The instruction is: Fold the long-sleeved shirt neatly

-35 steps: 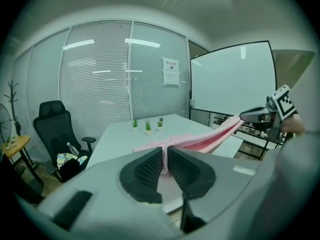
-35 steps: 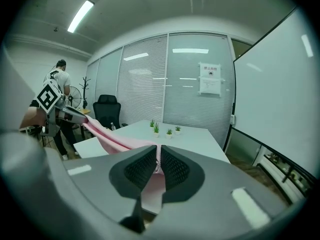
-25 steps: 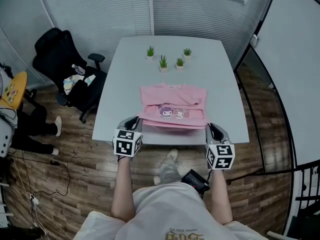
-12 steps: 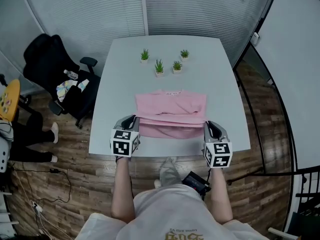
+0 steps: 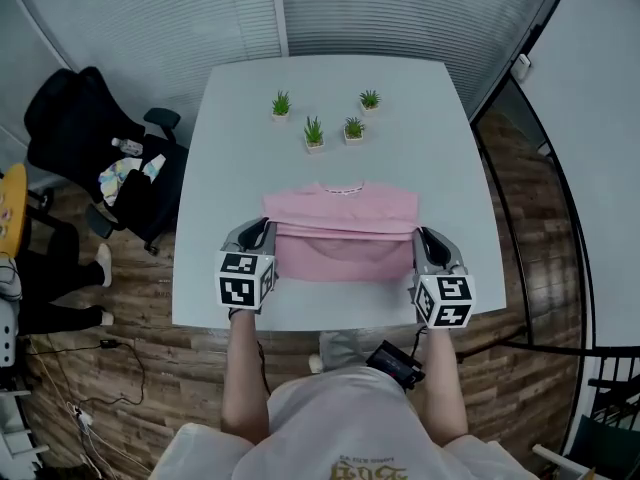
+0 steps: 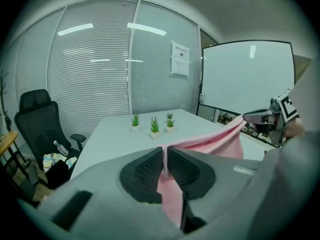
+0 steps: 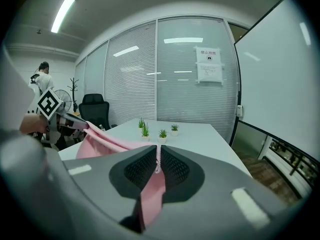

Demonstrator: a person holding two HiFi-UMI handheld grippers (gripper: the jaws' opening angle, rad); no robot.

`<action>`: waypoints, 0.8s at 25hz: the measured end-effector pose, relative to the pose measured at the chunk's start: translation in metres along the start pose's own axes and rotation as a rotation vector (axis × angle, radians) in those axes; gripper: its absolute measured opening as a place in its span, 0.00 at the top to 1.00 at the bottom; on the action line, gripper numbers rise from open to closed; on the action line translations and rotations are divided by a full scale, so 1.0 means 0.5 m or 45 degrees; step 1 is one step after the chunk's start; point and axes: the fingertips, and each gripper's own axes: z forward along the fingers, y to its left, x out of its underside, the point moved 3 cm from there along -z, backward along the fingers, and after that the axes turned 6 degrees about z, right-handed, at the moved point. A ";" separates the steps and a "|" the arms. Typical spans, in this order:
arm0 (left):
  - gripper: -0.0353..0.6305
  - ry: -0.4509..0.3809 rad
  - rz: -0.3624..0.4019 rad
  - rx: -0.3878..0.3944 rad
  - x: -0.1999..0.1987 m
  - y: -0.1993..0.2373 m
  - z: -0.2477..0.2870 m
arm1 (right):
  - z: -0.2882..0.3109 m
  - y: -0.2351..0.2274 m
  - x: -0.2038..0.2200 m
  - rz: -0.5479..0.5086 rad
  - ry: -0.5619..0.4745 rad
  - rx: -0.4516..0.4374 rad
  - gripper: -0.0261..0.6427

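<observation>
Pink long-sleeved shirt point(image 5: 345, 230) held up for folding
Its near corners are pinched by the left gripper point(image 5: 258, 236) and right gripper point(image 5: 430, 242) fingers, for a straight fold.

Cool, even overhead light, moderately bright. Head view sharp; shirt point(image 5: 340, 208) darkens to soft shadow under its raised edge. Gripper views: fisheye, black vignette all round, lines bowed. One ceiling strip point(image 7: 64, 12) at 10 o'clock; glare streaks on blinds point(image 6: 95, 59), 11 o'clock.
</observation>
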 end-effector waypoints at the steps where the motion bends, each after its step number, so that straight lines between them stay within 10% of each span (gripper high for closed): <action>1: 0.89 0.002 0.000 0.002 -0.005 0.005 0.012 | 0.013 -0.005 -0.005 0.004 -0.001 0.001 0.90; 20: 0.89 0.255 -0.046 0.048 0.051 0.065 0.284 | 0.295 -0.100 0.059 0.024 0.227 -0.003 0.90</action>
